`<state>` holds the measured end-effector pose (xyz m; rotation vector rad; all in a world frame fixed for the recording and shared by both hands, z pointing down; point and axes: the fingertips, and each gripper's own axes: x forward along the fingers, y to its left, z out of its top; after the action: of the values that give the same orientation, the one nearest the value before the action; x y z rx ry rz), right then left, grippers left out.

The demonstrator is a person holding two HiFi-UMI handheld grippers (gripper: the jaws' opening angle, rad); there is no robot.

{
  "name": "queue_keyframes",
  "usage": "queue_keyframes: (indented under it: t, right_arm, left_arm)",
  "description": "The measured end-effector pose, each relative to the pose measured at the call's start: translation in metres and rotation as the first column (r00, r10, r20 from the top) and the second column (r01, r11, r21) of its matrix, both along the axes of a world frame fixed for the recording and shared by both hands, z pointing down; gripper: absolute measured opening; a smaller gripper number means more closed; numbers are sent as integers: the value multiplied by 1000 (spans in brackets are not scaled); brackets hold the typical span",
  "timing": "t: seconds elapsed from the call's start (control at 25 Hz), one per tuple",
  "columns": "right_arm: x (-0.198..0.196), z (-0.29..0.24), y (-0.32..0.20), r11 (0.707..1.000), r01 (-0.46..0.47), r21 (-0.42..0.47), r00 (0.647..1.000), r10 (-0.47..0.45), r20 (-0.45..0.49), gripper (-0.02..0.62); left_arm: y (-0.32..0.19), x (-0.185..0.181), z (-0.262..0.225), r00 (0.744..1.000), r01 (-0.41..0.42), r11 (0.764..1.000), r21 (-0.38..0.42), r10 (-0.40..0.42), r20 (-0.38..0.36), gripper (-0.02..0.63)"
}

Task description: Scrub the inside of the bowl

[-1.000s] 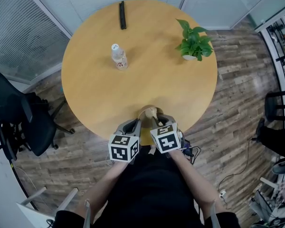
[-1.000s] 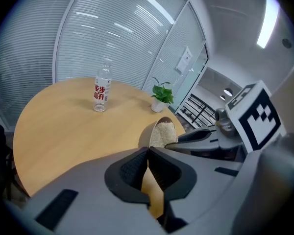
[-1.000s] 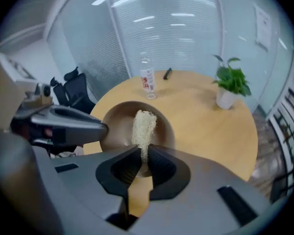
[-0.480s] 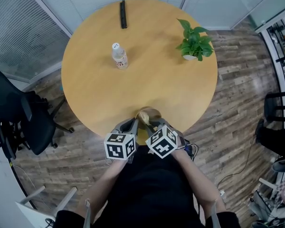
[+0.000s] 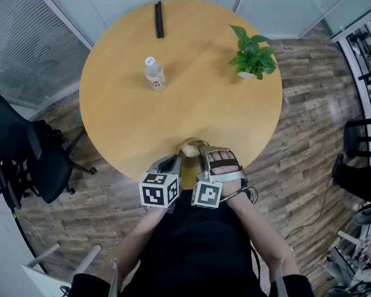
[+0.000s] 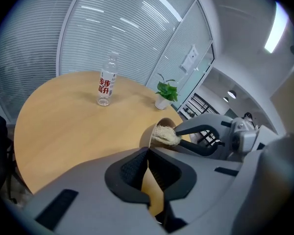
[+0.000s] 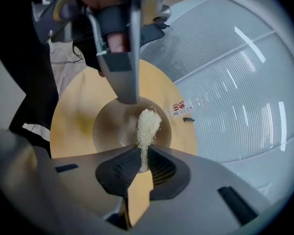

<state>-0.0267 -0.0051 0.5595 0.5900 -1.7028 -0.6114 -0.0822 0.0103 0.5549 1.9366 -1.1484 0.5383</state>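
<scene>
Both grippers meet at the tabletop's near edge: the left gripper pinches the brown bowl's rim, while the right gripper clamps a pale fibrous scrubber inside the bowl.

Brown bowl at table's near edge, pale fibrous scrubber inside.

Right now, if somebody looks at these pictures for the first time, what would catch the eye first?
The two tools meet at the near edge of the round wooden table. The left tool pinches the rim of a brown bowl, while the right tool holds a pale fibrous scrubber at the bowl's mouth. Farther back stand a water bottle and a small green plant.
</scene>
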Motion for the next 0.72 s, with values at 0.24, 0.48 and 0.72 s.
queue_keyframes:
  t: [0.24,0.48,0.72]
  right_arm:
    - [13,34,13,965,-144,-218,986,159,51,46]
    - [-8,43,44,771,-198,-606,895,394,209,46]
    - [-36,26,51,371,-40,-928,518,802,298,46]
  left_arm:
    - [7,11,-4,999,-47,999,23,47,-5,23]
    - [0,6,-4,999,-12,1000,26,13,-42,23]
    - [5,-6,8,999,29,1000,-4,-29,-25,21]
